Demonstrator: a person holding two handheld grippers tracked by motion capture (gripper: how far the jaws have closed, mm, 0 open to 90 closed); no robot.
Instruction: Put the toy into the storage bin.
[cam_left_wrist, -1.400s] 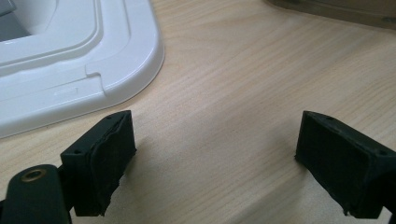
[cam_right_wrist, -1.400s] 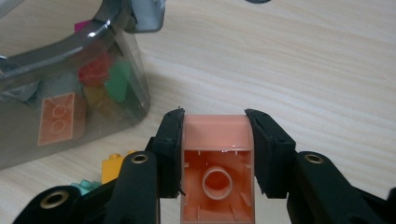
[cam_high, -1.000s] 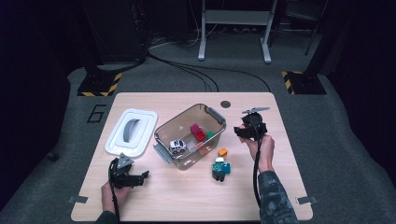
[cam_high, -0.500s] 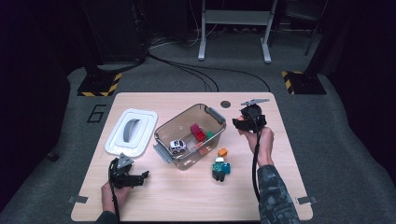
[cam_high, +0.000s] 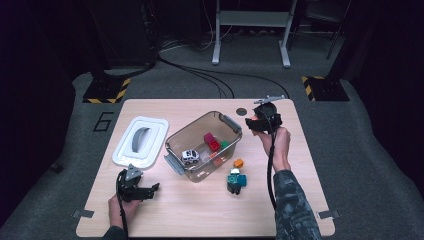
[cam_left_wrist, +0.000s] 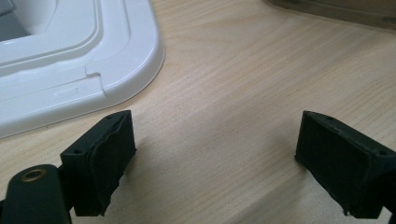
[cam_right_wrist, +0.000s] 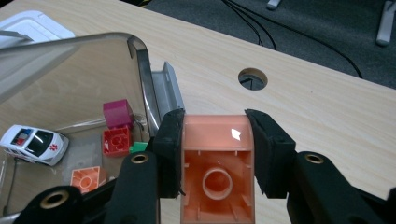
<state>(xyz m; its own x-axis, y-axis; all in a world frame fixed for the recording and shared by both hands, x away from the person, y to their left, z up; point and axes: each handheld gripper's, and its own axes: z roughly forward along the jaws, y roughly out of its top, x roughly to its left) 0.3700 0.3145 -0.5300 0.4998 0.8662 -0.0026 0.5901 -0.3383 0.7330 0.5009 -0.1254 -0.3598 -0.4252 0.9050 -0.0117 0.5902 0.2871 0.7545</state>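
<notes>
Where black jaws pinch from both sides, orange brick (cam_right_wrist: 217, 163) squarely between.

Grippers: two, the left gripper (cam_high: 154, 188) and the right gripper (cam_right_wrist: 213, 140), one per hand.

Clear bin (cam_high: 176, 141): one. White lid (cam_high: 140, 141): one, lying beside the bin.

Toy car (cam_high: 190, 156): one, white, inside the bin.

Blocks inside the bin: one magenta block (cam_right_wrist: 117, 113), one red block (cam_right_wrist: 116, 141), one orange block (cam_right_wrist: 86, 179), and a sliver of one green block (cam_right_wrist: 137, 147), so four, possibly more hidden behind the bin wall.

Blocks elsewhere: one peach block (cam_right_wrist: 217, 163) between the right jaws; one small orange block (cam_high: 238, 163) on the table (cam_high: 300, 165).

Toy figure (cam_high: 236, 180): one, teal and dark, too small to say whether it is a single piece.

Round hole (cam_right_wrist: 252, 78) in the tabletop: one.
</notes>
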